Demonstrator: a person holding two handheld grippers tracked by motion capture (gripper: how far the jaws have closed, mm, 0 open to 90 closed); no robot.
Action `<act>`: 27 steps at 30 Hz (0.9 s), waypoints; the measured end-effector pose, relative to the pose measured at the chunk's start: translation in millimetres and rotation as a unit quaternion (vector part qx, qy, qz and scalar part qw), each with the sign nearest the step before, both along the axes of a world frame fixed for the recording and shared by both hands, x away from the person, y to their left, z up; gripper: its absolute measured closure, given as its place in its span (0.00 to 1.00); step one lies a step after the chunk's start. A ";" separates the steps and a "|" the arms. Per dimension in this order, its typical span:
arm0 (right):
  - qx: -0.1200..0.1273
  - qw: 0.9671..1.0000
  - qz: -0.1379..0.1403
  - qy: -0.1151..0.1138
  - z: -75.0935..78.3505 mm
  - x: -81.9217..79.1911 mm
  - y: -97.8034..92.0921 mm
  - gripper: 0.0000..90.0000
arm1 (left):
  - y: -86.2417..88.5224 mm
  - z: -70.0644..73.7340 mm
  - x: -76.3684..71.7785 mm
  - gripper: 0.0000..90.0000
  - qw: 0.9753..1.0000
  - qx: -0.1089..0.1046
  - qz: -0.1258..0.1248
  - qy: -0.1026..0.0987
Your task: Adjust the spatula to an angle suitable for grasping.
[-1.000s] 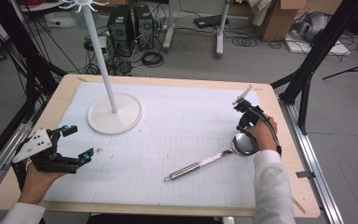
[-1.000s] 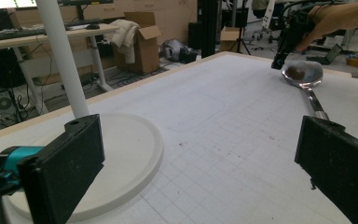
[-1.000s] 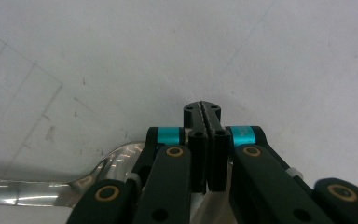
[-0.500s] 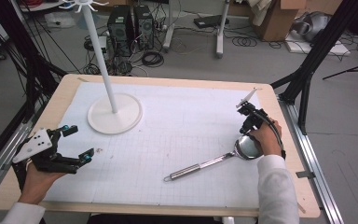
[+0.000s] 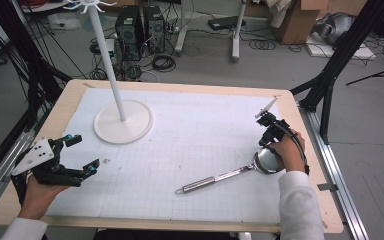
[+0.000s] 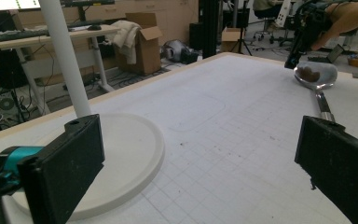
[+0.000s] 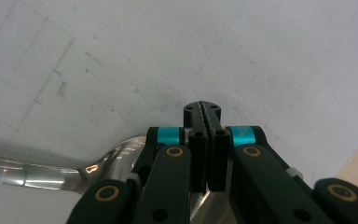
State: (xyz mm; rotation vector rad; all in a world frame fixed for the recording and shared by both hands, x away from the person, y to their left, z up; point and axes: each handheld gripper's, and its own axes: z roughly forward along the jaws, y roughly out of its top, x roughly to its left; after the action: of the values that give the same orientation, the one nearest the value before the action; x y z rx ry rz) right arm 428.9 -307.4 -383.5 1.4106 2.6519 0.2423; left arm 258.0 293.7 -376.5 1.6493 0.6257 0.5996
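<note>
A steel ladle [image 5: 220, 177] lies on the white mat, bowl [image 5: 268, 161] to the right and handle pointing near-left. My right gripper [image 5: 266, 124] points steeply down at the far rim of the bowl, jaws pressed together with nothing between them. In the right gripper view the gripper [image 7: 203, 111] hangs over the mat with the ladle [image 7: 98, 163] just beneath it. My left gripper [image 5: 83, 152] rests open at the near-left of the table, far from the ladle. The left gripper view looks between its wide-apart jaws [image 6: 200, 163] toward the ladle [image 6: 316, 77].
A white stand with a round base [image 5: 135, 127] and a tall pole [image 5: 106, 57] occupies the far-left part of the mat. The same base [image 6: 135, 154] lies close ahead of my left gripper. The wooden table edge [image 5: 310, 150] runs just right of my right hand.
My right hand and its gripper have shifted slightly right and nearer, and the ladle's bowl has moved a little the same way. The left gripper has stayed put.
</note>
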 end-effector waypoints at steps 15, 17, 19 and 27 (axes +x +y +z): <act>0.002 1.000 0.001 0.008 -3.6 -14.8 -8.2 1.00 | -2.4 0.9 -0.3 0.02 1.000 0.006 -0.002 -0.001; 0.003 1.000 0.002 0.006 -4.1 -17.5 -9.8 1.00 | -2.5 0.7 -0.2 0.02 1.000 0.006 0.000 -0.002; 0.005 1.000 0.001 0.006 -4.3 -20.0 -11.9 1.00 | -3.0 0.8 -0.1 0.02 1.000 0.006 -0.001 -0.001; 0.008 1.000 0.000 0.010 -3.7 -29.2 -16.3 1.00 | -4.7 0.8 0.6 0.02 1.000 0.006 -0.002 -0.001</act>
State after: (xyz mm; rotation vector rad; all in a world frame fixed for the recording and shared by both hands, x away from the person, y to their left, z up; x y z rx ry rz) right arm 399.7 -323.7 -387.2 1.4237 2.6719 0.2513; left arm 258.6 288.9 -375.7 1.6610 0.6174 0.6041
